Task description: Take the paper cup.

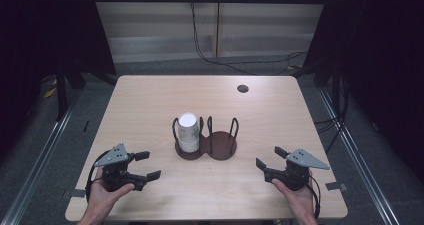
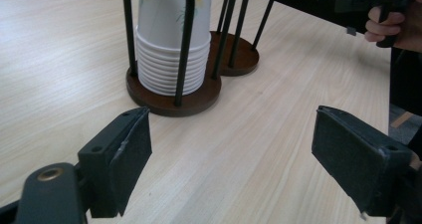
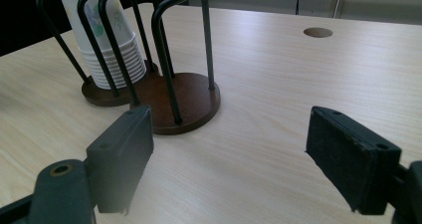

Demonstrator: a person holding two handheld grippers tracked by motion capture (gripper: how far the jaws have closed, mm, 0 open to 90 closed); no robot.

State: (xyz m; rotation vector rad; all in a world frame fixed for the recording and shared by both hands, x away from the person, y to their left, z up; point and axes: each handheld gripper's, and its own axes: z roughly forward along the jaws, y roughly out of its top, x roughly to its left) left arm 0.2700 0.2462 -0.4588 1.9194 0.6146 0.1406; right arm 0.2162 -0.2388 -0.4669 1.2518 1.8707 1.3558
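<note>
1. The pale wood-grain rectangular worktop (image 1: 150,100) carries a dark brown two-bay cup holder with black wire hoops (image 1: 206,147) near its centre.
2. A nested stack of white paper cups with a faint floral print (image 1: 188,132) stands upside down in the holder's left bay as the high view shows it. The stack is upright and ringed by the wire hoops. The right bay holds nothing.
3. The left tongs (image 1: 148,165) are held in the person's left hand (image 1: 106,191) near the worktop's front left corner. Their jaws are spread wide with nothing between them. They stand well apart from the holder.
4. In the left gripper view, the left tongs (image 2: 231,159) face the cup stack (image 2: 171,50), whose rolled rims rest on the round base (image 2: 169,102). Bare worktop lies between the jaws.
5. The right tongs (image 1: 270,158) are held in the person's right hand (image 1: 297,197) near the front right corner. Their jaws are likewise spread and hold nothing.
6. In the right gripper view, the right tongs (image 3: 229,149) face the empty bay (image 3: 186,97), with the cup stack (image 3: 107,45) behind it.
7. A small round dark hole (image 1: 243,88) sits in the worktop towards its far right side.
</note>
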